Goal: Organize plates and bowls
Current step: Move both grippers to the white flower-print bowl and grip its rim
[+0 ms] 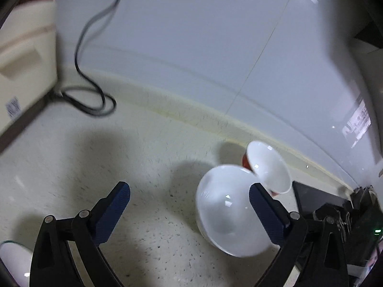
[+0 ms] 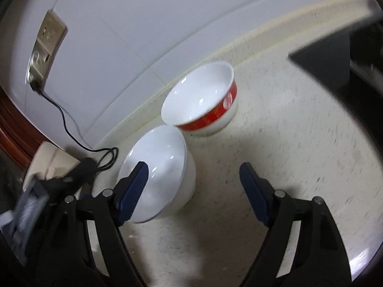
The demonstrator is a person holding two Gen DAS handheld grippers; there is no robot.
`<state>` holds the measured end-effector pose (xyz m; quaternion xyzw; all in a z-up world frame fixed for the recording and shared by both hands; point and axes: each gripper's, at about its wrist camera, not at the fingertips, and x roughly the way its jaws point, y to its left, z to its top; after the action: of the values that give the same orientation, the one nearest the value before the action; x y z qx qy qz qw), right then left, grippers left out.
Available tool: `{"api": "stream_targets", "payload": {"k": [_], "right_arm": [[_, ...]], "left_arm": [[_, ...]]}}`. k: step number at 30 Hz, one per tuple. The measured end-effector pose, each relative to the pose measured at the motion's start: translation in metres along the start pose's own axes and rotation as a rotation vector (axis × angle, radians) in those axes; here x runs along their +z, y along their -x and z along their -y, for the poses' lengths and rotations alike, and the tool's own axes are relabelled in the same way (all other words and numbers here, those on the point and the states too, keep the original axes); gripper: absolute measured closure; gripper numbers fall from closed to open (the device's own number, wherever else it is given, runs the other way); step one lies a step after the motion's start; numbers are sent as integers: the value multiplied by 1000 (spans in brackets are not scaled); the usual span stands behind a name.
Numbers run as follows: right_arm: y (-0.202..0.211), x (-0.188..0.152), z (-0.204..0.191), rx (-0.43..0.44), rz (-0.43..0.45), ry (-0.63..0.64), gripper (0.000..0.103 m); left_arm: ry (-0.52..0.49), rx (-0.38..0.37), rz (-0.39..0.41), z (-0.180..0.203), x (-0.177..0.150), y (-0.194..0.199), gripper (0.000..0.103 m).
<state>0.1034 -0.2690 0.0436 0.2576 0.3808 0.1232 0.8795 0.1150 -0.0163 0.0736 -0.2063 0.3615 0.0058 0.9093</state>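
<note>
Speckled cream countertop [image 2: 275,143] below a pale tiled wall [image 1: 191,35]; over it the left gripper [image 1: 189,212], jaws spread wide and holding nothing, its right blue pad in front of the plain white bowl [image 1: 222,210]. Right gripper [image 2: 194,191] likewise spread and empty, left pad overlapping that same white bowl's rim. Just behind, rims touching, the red-banded bowl [image 2: 203,100] near the wall; farther left, black cable [image 1: 81,55] and wall socket [image 2: 45,45].

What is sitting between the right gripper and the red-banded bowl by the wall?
The plain white bowl sits nearer, partly behind the right gripper's left finger, its rim meeting the red-banded bowl. The counter straight ahead between the fingers looks bare.
</note>
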Motion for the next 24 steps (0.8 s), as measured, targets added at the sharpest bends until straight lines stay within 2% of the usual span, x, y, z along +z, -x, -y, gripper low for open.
{"api": "stream_targets", "payload": {"k": [1, 4, 6, 7, 9, 11, 12, 14, 15, 17, 20, 24], "right_arm": [[-1, 0, -1, -8, -8, 7, 29], [-10, -5, 1, 20, -58, -11, 30], [-15, -8, -4, 9, -72, 3, 30], [-16, -10, -5, -12, -71, 19, 32], [-18, -14, -5, -20, -79, 31, 37], [-22, -15, -6, 14, -81, 21, 49], [-21, -16, -6, 37, -77, 21, 53], [-19, -17, -8, 56, -75, 26, 72], [-17, -18, -9, 61, -73, 31, 73], [-16, -20, -9, 57, -77, 36, 77], [-14, -23, -4, 84, -112, 4, 82], [-7, -22, -1, 131, -121, -18, 83]], "left_arm": [[14, -4, -18, -3, -1, -5, 2], [45, 16, -31, -12, -3, -13, 3], [52, 4, -43, -14, -5, -17, 3], [52, -1, -53, -14, -7, -21, 8], [35, -2, -67, -12, -12, -26, 21], [19, -16, -80, -12, -16, -33, 51], [10, -54, -90, -12, -19, -37, 54], [10, -90, -92, -12, -19, -40, 67], [-2, -90, -84, -10, -19, -37, 72], [-49, -92, -58, -3, -23, -28, 92], [-97, -55, -20, 3, -30, -16, 93], [-112, -42, 5, 5, -32, -5, 93]]}}
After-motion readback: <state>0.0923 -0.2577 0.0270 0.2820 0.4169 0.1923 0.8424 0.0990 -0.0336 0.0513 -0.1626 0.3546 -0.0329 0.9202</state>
